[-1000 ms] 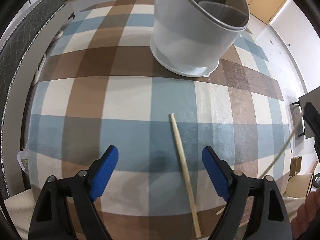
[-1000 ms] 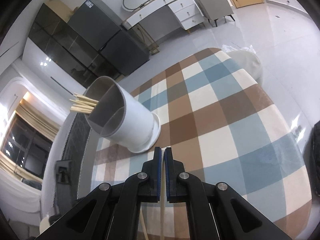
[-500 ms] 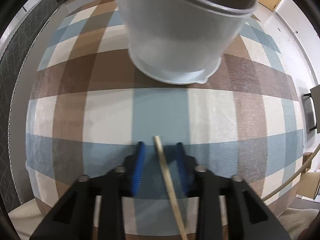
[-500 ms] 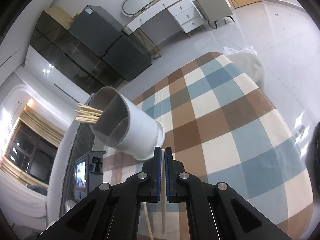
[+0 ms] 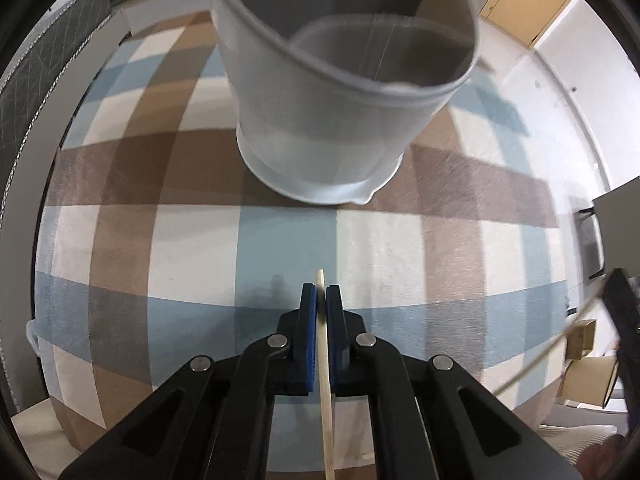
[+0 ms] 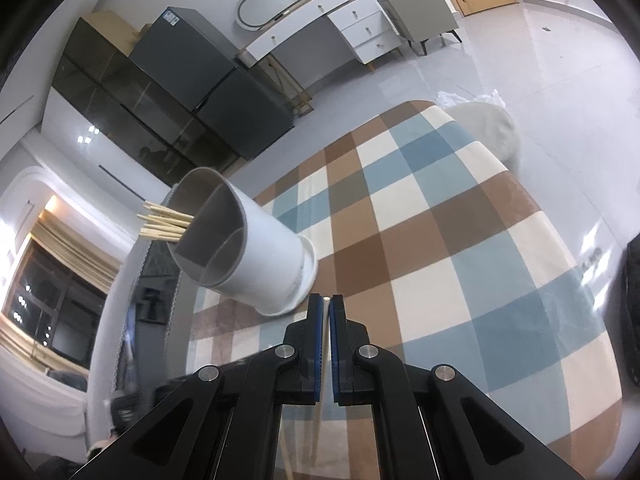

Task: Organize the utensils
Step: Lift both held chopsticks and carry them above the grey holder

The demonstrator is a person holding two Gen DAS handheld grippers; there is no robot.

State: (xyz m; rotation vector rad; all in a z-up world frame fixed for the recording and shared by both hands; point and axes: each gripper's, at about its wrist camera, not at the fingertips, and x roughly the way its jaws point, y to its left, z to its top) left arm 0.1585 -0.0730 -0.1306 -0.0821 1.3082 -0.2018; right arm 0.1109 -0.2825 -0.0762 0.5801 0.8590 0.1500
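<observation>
L gripper (image 5: 321,300) is clamped on a chopstick (image 5: 325,380), just short of the white holder (image 5: 320,120) on the checked cloth (image 5: 120,240). Lift tip clear of rim, then drop in w/ the bundle (image 6: 166,224). R gripper (image 6: 326,312) also pinches a stick (image 6: 327,344); keep apart.

Both views are evenly lit by soft indoor light, with strong fisheye bending and a black ring at the borders. In the left wrist view, ahead of the jaws, the white holder (image 5: 336,120) is smeared by motion blur, and a faint shadow lies on the checked cloth (image 5: 192,248) just left of the jaw tips. In the right wrist view, glare streaks the glossy floor (image 6: 560,92) far right of the jaws, and warm lamps glow far left.
</observation>
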